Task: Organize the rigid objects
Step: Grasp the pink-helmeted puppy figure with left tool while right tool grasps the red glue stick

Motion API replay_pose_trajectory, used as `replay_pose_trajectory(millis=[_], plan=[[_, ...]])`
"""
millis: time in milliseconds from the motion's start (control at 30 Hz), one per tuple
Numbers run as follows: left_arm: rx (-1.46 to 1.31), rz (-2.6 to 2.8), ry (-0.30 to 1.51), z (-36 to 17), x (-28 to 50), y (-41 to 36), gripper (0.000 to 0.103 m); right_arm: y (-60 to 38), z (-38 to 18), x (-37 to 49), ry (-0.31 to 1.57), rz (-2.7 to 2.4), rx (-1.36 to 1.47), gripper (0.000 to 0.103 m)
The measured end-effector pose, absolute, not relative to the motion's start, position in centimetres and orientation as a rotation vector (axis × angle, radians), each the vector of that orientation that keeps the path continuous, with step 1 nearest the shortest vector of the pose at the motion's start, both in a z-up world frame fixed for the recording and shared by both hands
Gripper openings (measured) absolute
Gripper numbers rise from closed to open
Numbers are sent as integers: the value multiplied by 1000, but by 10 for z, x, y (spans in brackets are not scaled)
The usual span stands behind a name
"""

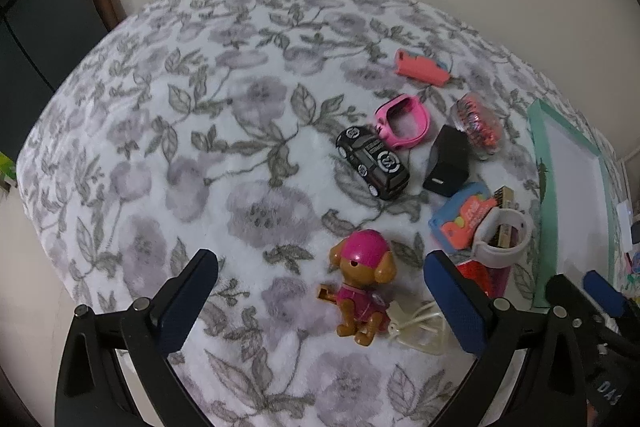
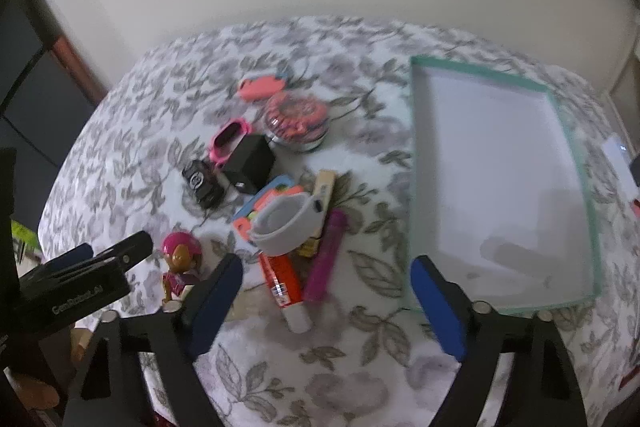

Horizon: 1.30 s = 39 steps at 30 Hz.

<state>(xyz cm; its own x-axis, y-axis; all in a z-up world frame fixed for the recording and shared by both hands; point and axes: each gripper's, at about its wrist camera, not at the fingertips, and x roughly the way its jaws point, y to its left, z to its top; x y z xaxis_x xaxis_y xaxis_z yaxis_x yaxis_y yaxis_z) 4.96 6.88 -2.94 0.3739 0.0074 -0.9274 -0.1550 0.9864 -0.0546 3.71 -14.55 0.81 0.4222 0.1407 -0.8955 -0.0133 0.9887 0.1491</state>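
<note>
From the left wrist, the left gripper hung over a floral blanket with its blue-padded jaws spread wide and pinching nothing; a toy puppy in a pink helmet sat between them, touched by neither pad, with a cream cord loop just beside it. Farther off lay a black toy car, a pink watch case, a black box, a coral clip and a white wristband resting on a blue and orange card. From the right wrist, the right gripper also stood open and empty (its pads well apart), above a red and white tube and a purple marker. The green-rimmed white tray lay to the right, nothing inside it, while the clutter stayed on the blanket to its left.
</note>
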Motion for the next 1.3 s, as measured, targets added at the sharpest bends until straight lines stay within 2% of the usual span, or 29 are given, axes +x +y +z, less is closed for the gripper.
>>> replay_pose_trajectory(millis=[133, 200, 300, 467, 667, 1000, 1033, 1067, 1100, 1300], plan=[[-143, 97, 1212, -43, 53, 68, 103, -130, -8, 45, 1181, 146, 110, 74], [-143, 90, 1219, -47, 55, 67, 103, -122, -16, 47, 1202, 160, 97, 62], [-153, 71, 1236, -54, 56, 65, 103, -111, -25, 49, 1225, 189, 66, 54], [-155, 55, 1248, -60, 57, 61, 102, -100, -35, 51, 1246, 217, 32, 42], [-126, 41, 1259, -67, 59, 53, 102, -92, -51, 52, 1282, 222, -1, 34], [-93, 23, 1283, -82, 63, 43, 102, -88, -63, 56, 1285, 197, -58, 32], [-91, 21, 1287, -84, 64, 42, 97, -88, -62, 57, 1284, 198, -58, 32], [-93, 15, 1293, -85, 63, 42, 83, -88, -63, 57, 1283, 198, -56, 32], [-101, 8, 1302, -87, 65, 43, 78, -88, -62, 57, 1282, 199, -55, 32], [-107, 11, 1303, -92, 67, 41, 75, -82, -64, 55, 1278, 198, -73, 33]])
